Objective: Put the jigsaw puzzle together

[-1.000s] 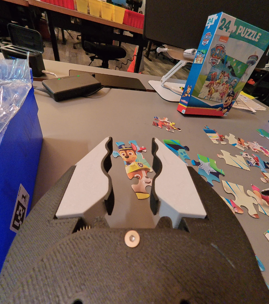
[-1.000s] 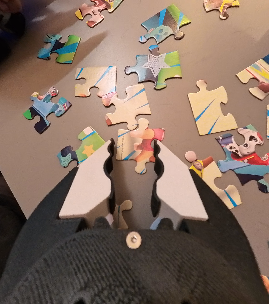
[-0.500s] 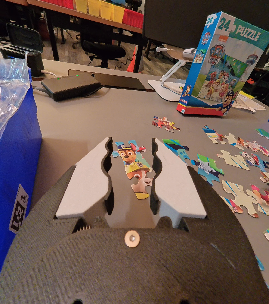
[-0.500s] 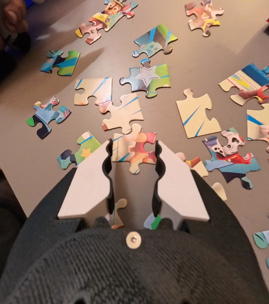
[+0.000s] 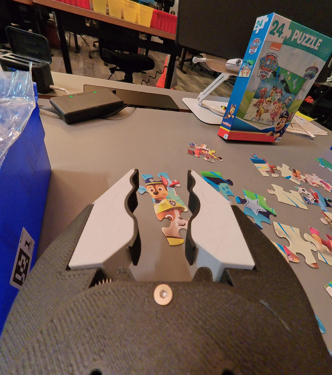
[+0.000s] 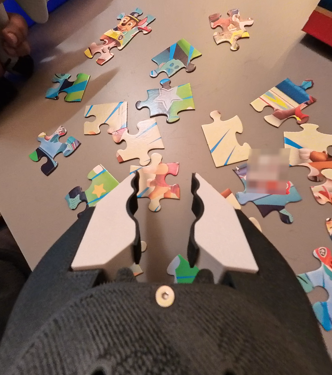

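Jaws of the right gripper (image 6: 164,174) have widened slightly over the pink-and-orange puzzle piece (image 6: 159,182), gripping nothing; beyond that piece, the left gripper (image 5: 162,172) stays equally wide and empty

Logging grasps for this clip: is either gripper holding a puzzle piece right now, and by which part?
Neither. The left gripper and right gripper both stand open above pieces lying flat on the grey table.
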Demonstrator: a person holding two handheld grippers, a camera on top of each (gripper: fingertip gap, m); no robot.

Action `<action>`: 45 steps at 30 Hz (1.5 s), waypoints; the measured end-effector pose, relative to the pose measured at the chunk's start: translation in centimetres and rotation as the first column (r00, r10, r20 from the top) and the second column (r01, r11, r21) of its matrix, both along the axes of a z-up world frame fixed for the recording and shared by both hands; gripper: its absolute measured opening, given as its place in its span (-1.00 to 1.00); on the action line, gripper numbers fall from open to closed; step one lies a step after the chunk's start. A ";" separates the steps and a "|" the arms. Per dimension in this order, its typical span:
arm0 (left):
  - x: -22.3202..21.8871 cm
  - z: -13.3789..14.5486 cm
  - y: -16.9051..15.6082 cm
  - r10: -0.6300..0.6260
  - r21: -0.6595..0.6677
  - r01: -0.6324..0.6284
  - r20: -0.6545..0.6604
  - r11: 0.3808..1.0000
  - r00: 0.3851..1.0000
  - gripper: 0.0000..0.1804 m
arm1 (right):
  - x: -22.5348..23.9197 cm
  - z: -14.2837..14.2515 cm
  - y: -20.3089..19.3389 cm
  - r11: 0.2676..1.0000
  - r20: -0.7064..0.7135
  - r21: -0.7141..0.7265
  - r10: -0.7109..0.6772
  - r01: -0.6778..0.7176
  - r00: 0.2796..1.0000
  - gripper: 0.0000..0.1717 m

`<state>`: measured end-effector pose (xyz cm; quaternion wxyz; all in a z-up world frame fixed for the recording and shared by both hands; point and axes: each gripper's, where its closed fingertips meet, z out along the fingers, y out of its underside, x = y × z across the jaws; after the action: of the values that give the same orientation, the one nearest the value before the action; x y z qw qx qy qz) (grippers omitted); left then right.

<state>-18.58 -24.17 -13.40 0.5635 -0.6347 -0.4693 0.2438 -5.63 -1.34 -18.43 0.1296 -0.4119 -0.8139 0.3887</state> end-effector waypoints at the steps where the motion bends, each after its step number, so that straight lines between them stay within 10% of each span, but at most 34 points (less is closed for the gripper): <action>1: 0.0 0.0 0.0 0.000 0.000 0.000 0.000 1.000 1.000 -0.49 | -0.1 0.0 0.1 1.000 -0.001 0.002 -0.001 0.001 1.000 -0.41; 27: 0.0 -0.2 0.4 -0.024 0.022 0.023 0.021 0.999 1.000 -0.48 | -15.4 -2.4 4.3 0.989 0.060 0.146 -0.040 0.031 0.997 0.04; 45: 0.0 -0.1 0.1 -0.020 0.070 0.018 0.031 0.997 0.999 -0.48 | -13.6 -2.2 2.5 0.950 0.006 0.252 0.188 -0.183 0.982 -0.59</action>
<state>-18.61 -24.04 -13.51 0.5800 -0.6230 -0.4803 0.2118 -19.22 1.20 -20.66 0.1510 -0.3102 -0.8904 0.2969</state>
